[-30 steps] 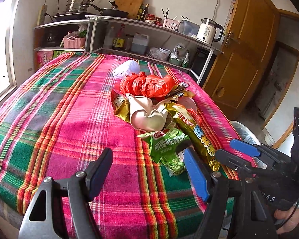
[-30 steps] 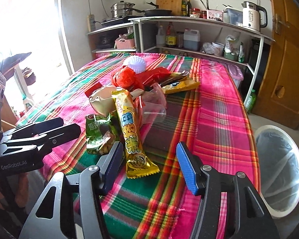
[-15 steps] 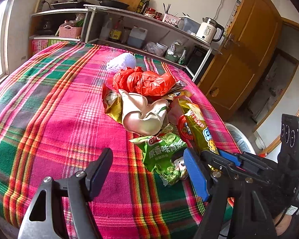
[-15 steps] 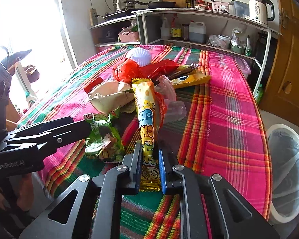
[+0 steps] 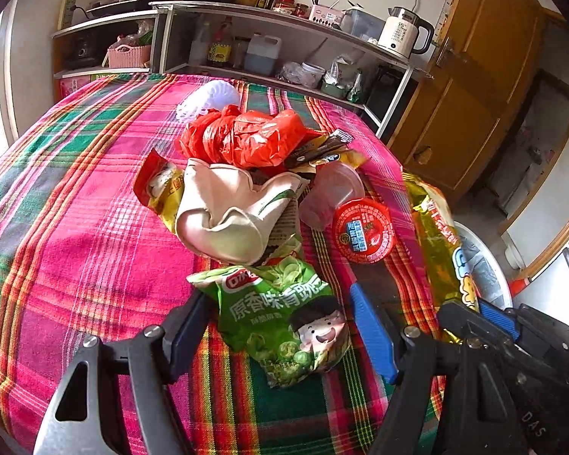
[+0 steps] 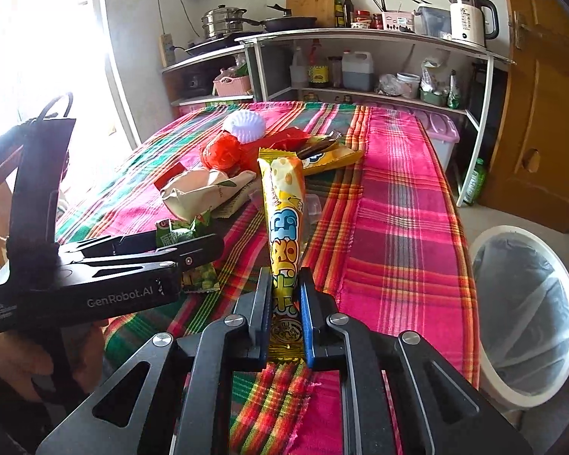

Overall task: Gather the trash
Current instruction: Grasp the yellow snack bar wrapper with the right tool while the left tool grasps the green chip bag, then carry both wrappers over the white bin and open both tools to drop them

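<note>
My right gripper (image 6: 284, 299) is shut on the lower end of a long yellow snack wrapper (image 6: 282, 212) and holds it lifted above the plaid tablecloth (image 6: 398, 208); the wrapper also shows in the left wrist view (image 5: 440, 246). My left gripper (image 5: 280, 318) is open, its jaws either side of a green pea snack bag (image 5: 284, 318) lying on the cloth. Behind it lies a trash pile: a cream paper bag (image 5: 227, 208), a red plastic bag (image 5: 246, 136), a red round lid (image 5: 362, 231) and a white foam net (image 5: 208, 100).
A white bin with a grey liner (image 6: 527, 314) stands on the floor right of the table. Kitchen shelves (image 6: 360, 68) with a kettle (image 6: 468, 19), bottles and pans stand behind the table. A wooden door (image 6: 542, 94) is at right.
My right gripper has lifted the yellow wrapper off the pile and pulled it toward the right edge. My left gripper has moved forward so its open jaws flank the green bag.
</note>
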Motion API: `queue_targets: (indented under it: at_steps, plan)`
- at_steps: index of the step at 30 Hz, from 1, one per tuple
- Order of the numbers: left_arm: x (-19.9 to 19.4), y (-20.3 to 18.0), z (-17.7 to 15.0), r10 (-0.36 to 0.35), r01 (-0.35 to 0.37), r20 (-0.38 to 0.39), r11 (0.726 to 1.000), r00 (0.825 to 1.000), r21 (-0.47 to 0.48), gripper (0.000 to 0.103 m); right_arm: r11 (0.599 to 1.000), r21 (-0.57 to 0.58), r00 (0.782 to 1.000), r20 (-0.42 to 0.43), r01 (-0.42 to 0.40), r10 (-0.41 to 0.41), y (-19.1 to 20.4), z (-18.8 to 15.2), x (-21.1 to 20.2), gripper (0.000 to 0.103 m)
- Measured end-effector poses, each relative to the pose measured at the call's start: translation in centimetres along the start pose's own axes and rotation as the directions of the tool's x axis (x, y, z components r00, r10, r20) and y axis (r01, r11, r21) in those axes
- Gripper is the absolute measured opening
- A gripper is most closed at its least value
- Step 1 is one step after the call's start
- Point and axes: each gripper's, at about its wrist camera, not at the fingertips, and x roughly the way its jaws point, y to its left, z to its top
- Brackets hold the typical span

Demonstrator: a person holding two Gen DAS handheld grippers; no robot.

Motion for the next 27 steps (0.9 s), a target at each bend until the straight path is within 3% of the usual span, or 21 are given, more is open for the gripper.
queue_targets:
  at_steps: [3,7,9,18,27]
  plan:
    - [0.2,-0.6,-0.1,0.065,-0.066,0.004,0.997,0.998,0.046,0.064,1.000,0.012,1.000,0.007,0.007,-0.007,-0.2,-0.3,-0.4,0.013]
    - [-0.2,-0.6,-0.2,0.073,-0.073,0.011,0.996,0.997,0.059,0.055,1.000,0.020,1.000,0.015,0.019,-0.019,-0.5,-0.4,-0.9,0.013]
    - [-0.4,-0.8,-0.3,0.061,-0.061,0.011,0.996,0.998,0.065,0.045,0.999,0.017,0.999,0.026,0.030,-0.030,-0.5,-0.6,-1.3,0.013]
    - [-3.2,-1.5,-1.0,0.037,-0.041,0.057,0.996,0.998,0.085,0.040,0.998,0.033,0.997,0.065,0.048,-0.050,-0.8,-1.5,-3.5,0.013]
    - [-6.7,-3.8,-0.6,-0.049,0.031,0.125,0.990,0.991,0.141,0.040,0.996,0.068,0.993,0.096,0.066,-0.072,-1.9,-2.5,-5.6,0.014]
